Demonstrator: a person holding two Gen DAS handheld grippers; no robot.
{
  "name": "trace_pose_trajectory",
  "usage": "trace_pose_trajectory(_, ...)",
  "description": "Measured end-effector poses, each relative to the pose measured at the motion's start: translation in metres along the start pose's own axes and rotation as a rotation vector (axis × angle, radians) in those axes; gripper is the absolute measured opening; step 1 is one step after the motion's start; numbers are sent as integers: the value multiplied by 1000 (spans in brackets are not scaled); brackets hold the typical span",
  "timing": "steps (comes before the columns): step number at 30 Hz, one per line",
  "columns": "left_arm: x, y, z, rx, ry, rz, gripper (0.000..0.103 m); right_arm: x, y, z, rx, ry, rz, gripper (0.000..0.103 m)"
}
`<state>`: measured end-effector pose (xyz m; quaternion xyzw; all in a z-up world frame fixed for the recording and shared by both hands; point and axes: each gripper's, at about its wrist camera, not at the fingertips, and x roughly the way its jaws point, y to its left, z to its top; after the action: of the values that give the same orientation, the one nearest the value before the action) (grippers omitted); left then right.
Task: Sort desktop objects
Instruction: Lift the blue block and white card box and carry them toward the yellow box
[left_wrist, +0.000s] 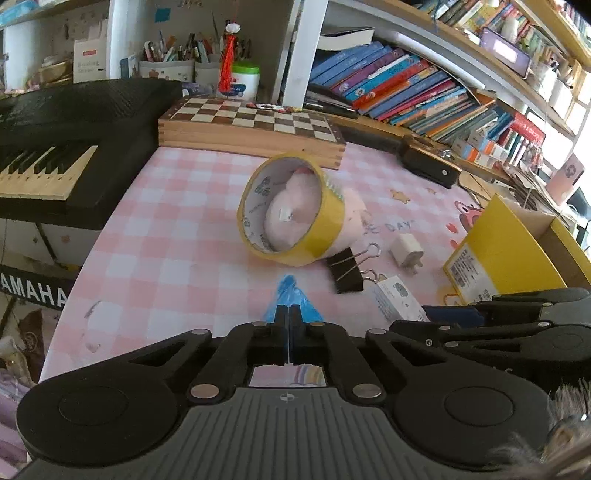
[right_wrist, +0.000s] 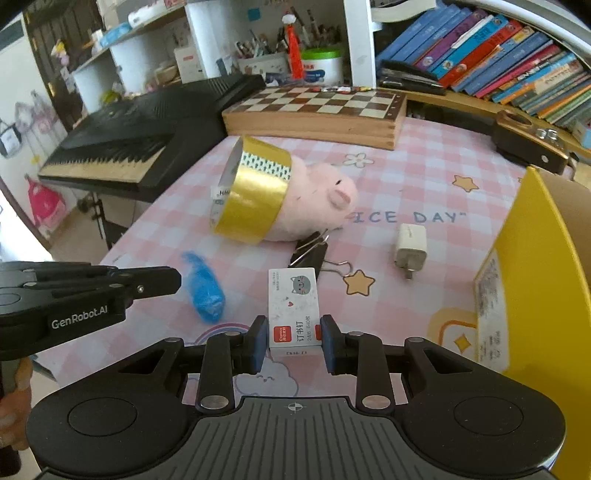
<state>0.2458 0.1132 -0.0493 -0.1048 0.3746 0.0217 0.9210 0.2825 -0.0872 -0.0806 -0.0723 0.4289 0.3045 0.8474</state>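
Observation:
On the pink checked table mat lie a yellow tape roll (left_wrist: 291, 210) (right_wrist: 255, 195) around a pink plush pig (right_wrist: 321, 199) (left_wrist: 291, 214), a black binder clip (left_wrist: 345, 269) (right_wrist: 310, 251), a white charger plug (left_wrist: 406, 253) (right_wrist: 410, 245), a blue crumpled wrapper (left_wrist: 290, 295) (right_wrist: 205, 291) and a white staples box (right_wrist: 293, 310) (left_wrist: 397, 301). My left gripper (left_wrist: 288, 314) is shut and empty, its tips just short of the blue wrapper; it also shows in the right wrist view (right_wrist: 173, 282). My right gripper (right_wrist: 293, 341) has its jaws on either side of the staples box's near end, with small gaps.
A yellow cardboard box (left_wrist: 506, 251) (right_wrist: 532, 277) stands open at the right. A wooden chessboard box (left_wrist: 255, 125) (right_wrist: 317, 110) lies at the back, a black keyboard (left_wrist: 55, 147) (right_wrist: 129, 147) at the left off the table edge. Books and a black stapler (left_wrist: 428, 162) line the back right.

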Motion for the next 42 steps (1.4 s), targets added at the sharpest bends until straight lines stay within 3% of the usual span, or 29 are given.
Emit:
trace_pose_trajectory(3,3,-5,-6,31,27,22,4,-2,-1,-5,11,8,-5,28)
trace_pose_trajectory(4,4,-6,-8,30,37,45,20,-2,-1,-7,16,11,-6,28)
trace_pose_trajectory(5,5,-5,-9,29,45,57,56,-3,-2,-8,21,11,-9,29)
trace_pose_trajectory(7,3,-6,-11,29,17,72,91,-5,-4,-8,30,3,-16,29)
trace_pose_trajectory(12,18,-16,-1,68,-9,39,82,-7,-6,-9,34,-2,-33,29)
trace_pose_trajectory(17,56,-27,4,131,49,25,40,-6,-11,-10,38,1,-46,29)
trace_pose_trajectory(21,63,-36,1,192,53,40,36,-8,-12,-12,36,-5,-57,28)
trace_pose_trajectory(23,54,-33,1,172,34,22,35,-10,-12,-13,40,-10,-61,28)
trace_pose_trajectory(33,-29,-20,-1,76,-78,-33,34,-44,-8,-15,61,-80,-58,29)
trace_pose_trajectory(42,-96,-27,-21,47,-159,-115,34,-102,15,-33,42,-168,-48,29)
